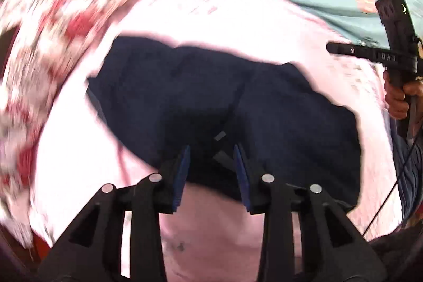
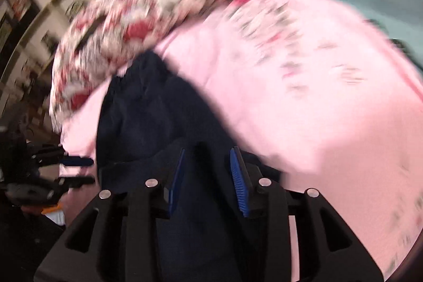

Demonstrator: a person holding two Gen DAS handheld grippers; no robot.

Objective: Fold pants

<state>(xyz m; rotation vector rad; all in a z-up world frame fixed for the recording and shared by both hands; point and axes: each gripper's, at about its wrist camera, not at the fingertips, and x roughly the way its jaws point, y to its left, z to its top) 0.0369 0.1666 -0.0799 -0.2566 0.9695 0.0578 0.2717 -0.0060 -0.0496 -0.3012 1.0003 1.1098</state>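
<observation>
The pants [image 1: 211, 97] are dark navy, almost black, with no pattern that shows; they lie bunched into a broad, rumpled mass on a pink sheet [image 1: 211, 17], the cloth creased and humped rather than flat; a seam runs down the middle in the left wrist view, with a small pale tag beside it; the near edge curves unevenly; in the right wrist view the fabric [image 2: 158, 110] stretches away towards a red-and-white floral bundle [image 2: 148, 17], its far end just beside it; both views are blurred.

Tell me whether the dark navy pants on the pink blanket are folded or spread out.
Folded, loosely: the dark navy pants form a compact, rumpled block on the pink blanket, no separate legs showing.
</observation>
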